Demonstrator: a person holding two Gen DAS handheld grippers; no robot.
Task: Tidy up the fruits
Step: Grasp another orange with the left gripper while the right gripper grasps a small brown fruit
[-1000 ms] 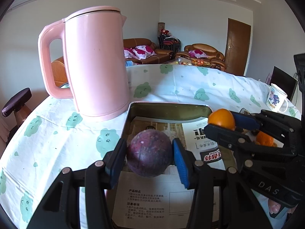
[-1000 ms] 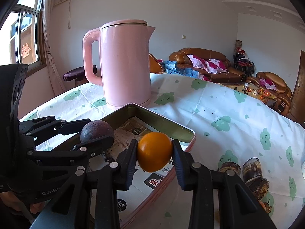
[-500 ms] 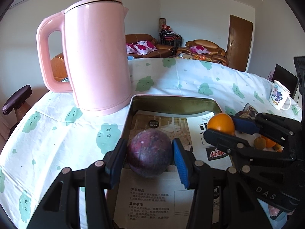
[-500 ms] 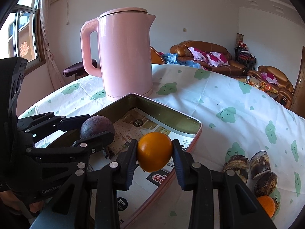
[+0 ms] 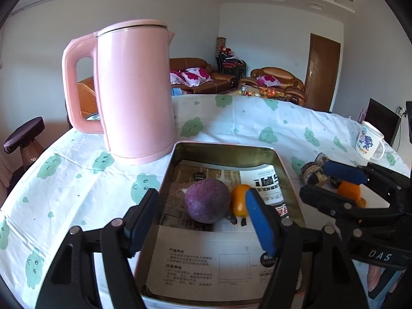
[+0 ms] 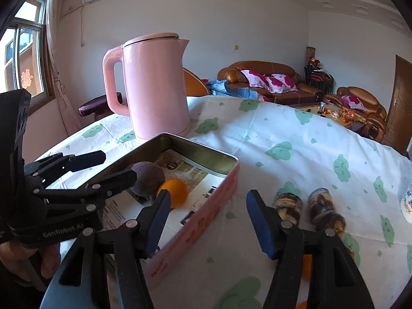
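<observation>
A purple round fruit (image 5: 207,200) and an orange (image 5: 239,199) lie side by side in the metal tin (image 5: 226,149) lined with printed paper. They also show in the right wrist view, the purple fruit (image 6: 150,178) next to the orange (image 6: 174,188). My left gripper (image 5: 202,225) is open and empty just behind the purple fruit. My right gripper (image 6: 207,221) is open and empty above the tin's pink right wall (image 6: 198,228); it appears in the left wrist view (image 5: 332,184) to the right of the tin.
A tall pink kettle (image 5: 134,90) stands at the tin's far left corner. Right of the tin lie dark wrapped snacks (image 6: 289,204), more oranges (image 5: 349,191) and a printed mug (image 5: 369,141). The table has a cloud-patterned cloth (image 6: 283,139).
Both grippers have opened and let go: the purple fruit and the orange now lie in the tin. The right gripper has drawn back to the right over the tin's wall.
</observation>
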